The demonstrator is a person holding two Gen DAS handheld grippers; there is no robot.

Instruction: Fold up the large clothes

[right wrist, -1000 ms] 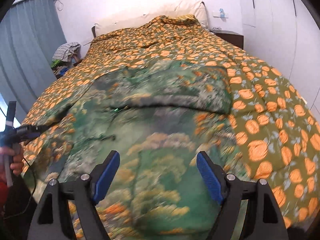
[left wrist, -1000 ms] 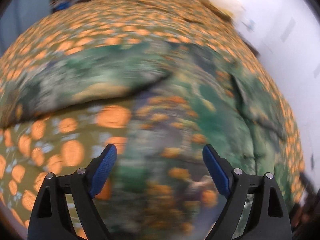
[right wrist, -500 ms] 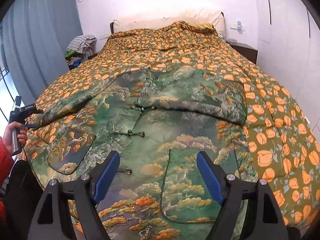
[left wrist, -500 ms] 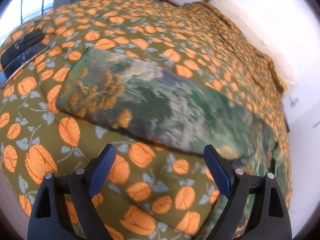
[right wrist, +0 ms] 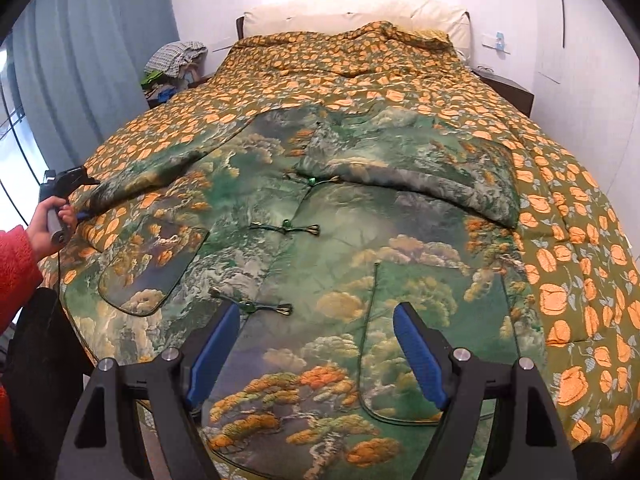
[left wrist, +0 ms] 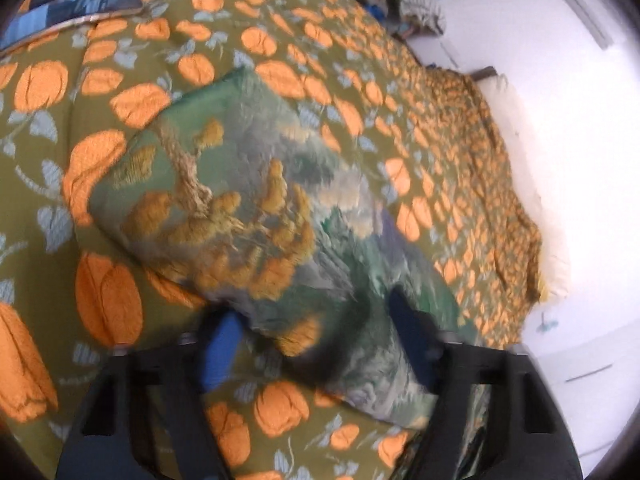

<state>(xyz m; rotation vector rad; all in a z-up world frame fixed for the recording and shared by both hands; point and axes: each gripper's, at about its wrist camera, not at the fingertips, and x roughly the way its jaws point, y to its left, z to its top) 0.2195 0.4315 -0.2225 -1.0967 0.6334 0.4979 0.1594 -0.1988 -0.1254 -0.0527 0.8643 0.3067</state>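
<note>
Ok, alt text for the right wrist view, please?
A green landscape-print jacket lies flat on an orange-patterned bedspread, one sleeve folded across its chest. The open right gripper hovers over its hem; at far left a hand holds the left gripper.

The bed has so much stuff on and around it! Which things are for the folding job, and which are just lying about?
For the job:
- green jacket, spread flat on the bed
- its left sleeve, at the left gripper
- its right sleeve, folded across the chest
- right gripper, jaws open, holding nothing

Just lying about:
- orange-patterned quilt
- pillows
- pile of clothes beside the bed
- nightstand
- curtain
</note>
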